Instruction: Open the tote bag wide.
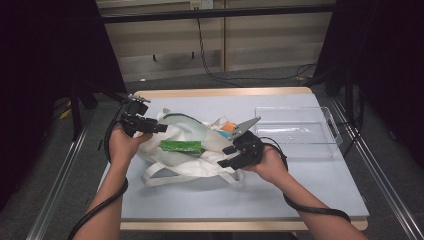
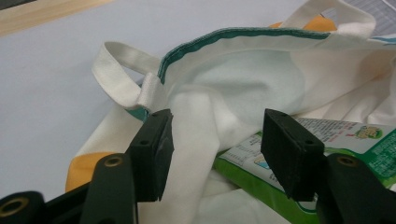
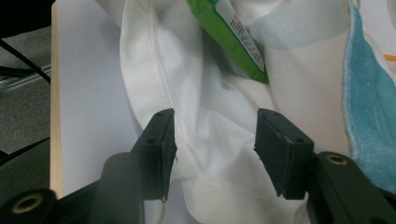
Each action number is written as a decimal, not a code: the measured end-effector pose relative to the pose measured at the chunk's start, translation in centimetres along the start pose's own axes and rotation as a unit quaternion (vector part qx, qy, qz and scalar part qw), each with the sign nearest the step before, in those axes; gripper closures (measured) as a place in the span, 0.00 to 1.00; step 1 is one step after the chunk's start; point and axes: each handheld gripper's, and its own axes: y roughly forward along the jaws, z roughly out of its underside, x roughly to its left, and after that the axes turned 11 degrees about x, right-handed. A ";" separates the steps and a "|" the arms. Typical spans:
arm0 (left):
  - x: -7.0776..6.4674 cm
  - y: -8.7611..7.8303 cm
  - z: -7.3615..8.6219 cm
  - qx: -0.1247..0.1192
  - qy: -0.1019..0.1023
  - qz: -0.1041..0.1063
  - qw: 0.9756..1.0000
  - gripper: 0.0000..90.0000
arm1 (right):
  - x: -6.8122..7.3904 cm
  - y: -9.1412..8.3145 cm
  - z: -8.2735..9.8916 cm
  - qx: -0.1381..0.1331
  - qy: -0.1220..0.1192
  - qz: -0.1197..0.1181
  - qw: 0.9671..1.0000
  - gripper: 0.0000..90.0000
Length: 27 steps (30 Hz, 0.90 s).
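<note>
At the centre of the high view, the white tote bag [image 1: 185, 150] lies slumped on the counter [image 1: 300, 185], a green packet [image 1: 181, 146] resting on its folds. Your left gripper [image 1: 159, 128] and right gripper [image 1: 226, 156] both stand half open, cloth between the jaws but not visibly pinched. Judgement: seat each pad over one fabric layer near the rim before closing, clear of the packet, then spread the mouth.

White tote bag [image 2: 243, 84], green packet [image 2: 355, 154], gripper [image 2: 215, 149] jaws apart
</note>
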 end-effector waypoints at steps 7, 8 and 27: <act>-0.4 0.2 1.1 0.011 0.006 -0.001 1.000 0.58 | -0.5 -0.1 -0.5 -0.005 0.002 0.000 1.000 0.61; -0.4 0.2 1.3 0.010 0.000 0.000 1.000 0.59 | -0.5 -0.1 -0.6 -0.005 0.000 0.003 1.000 0.62; -1.3 1.8 4.0 0.017 0.010 0.027 0.999 0.76 | -1.8 0.4 -1.7 0.003 0.005 0.000 1.000 0.86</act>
